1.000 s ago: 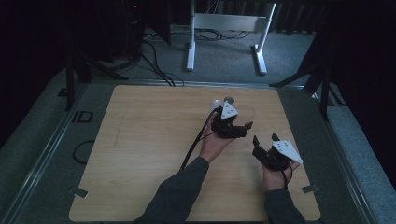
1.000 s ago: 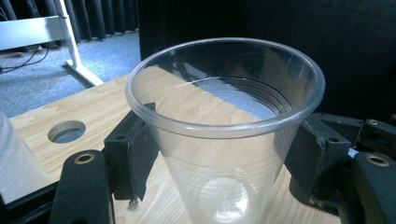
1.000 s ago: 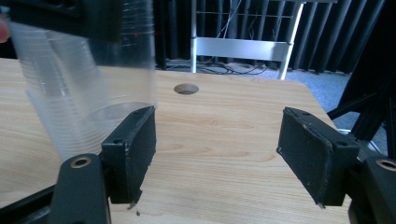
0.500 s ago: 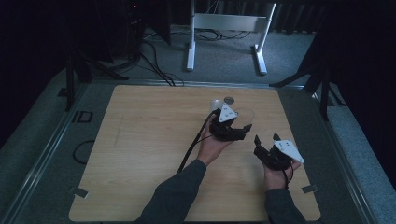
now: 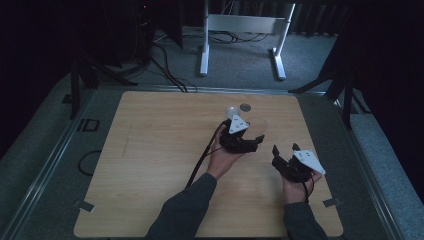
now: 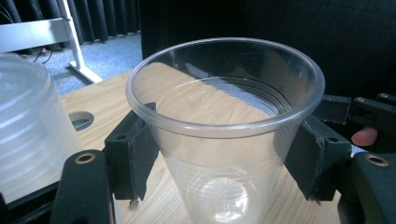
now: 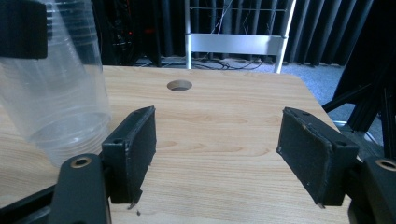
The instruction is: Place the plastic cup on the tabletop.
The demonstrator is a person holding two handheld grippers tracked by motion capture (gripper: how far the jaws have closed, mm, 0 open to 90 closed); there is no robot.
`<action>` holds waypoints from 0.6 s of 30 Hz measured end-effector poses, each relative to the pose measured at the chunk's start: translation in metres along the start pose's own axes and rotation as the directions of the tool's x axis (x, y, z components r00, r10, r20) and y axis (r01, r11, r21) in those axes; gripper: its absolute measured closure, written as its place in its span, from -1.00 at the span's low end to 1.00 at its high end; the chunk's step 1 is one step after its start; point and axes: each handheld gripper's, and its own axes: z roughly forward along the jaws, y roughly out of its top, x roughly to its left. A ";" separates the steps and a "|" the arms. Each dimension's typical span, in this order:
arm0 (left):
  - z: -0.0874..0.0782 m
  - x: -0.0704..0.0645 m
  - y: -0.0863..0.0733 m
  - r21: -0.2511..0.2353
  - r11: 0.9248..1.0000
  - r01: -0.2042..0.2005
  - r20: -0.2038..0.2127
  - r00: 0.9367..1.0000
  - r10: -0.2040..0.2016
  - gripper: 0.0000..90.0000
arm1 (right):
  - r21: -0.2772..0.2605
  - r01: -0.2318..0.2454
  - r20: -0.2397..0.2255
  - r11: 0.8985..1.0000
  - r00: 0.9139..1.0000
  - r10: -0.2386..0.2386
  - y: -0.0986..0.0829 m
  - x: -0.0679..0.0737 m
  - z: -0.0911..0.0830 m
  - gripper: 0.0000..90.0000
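Observation:
A clear plastic cup [image 6: 224, 140] sits upright between the pads of my left gripper [image 6: 224, 156], and both pads press its wall just under the rim. In the high view that gripper [image 5: 254, 136] is right of the table's middle, with the faint cup [image 5: 256, 126] at its tips. Close beside it is a second, cloudier cup [image 6: 28, 126], which looks whitish in the high view [image 5: 231, 111]. My right gripper [image 5: 284, 152] hovers nearer the person, open, with bare wood between its pads [image 7: 217, 154]. A clear ribbed cup [image 7: 51, 93] looms at its left.
The wooden table [image 5: 150, 150] has a round hole [image 5: 245, 106] near its far edge. A white metal frame [image 5: 240, 25] and cables lie on the floor beyond. Black cable trails from the left gripper along the person's forearm.
The left hand and its gripper have drifted slightly toward the person. The right gripper has stayed where it was.

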 end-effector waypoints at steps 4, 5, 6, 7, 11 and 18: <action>0.000 0.001 -0.005 0.009 1.000 0.003 -0.004 1.000 -0.003 -0.30 | 0.002 0.001 0.001 1.000 1.000 -0.001 -0.001 0.000 0.000 -0.38; 0.000 0.001 -0.006 0.011 1.000 0.001 -0.007 1.000 -0.001 -0.30 | 0.002 -0.001 0.001 1.000 1.000 0.001 -0.001 0.000 0.000 -0.38; 0.000 0.001 -0.006 0.011 1.000 0.001 -0.007 1.000 -0.001 -0.30 | 0.002 -0.001 0.001 1.000 1.000 0.001 -0.001 0.000 0.000 -0.38; 0.000 0.001 -0.006 0.011 1.000 0.001 -0.007 1.000 -0.001 -0.30 | 0.002 -0.004 0.002 1.000 1.000 0.004 -0.001 -0.001 0.000 -0.38; -0.001 0.001 -0.010 0.010 1.000 -0.002 -0.008 1.000 0.002 -0.30 | -0.001 -0.012 0.002 1.000 1.000 0.012 -0.001 -0.002 0.000 -0.38; 0.000 0.000 -0.016 0.014 1.000 -0.009 -0.016 1.000 0.009 -0.30 | 0.005 -0.012 0.005 1.000 1.000 0.012 -0.002 -0.003 0.000 -0.38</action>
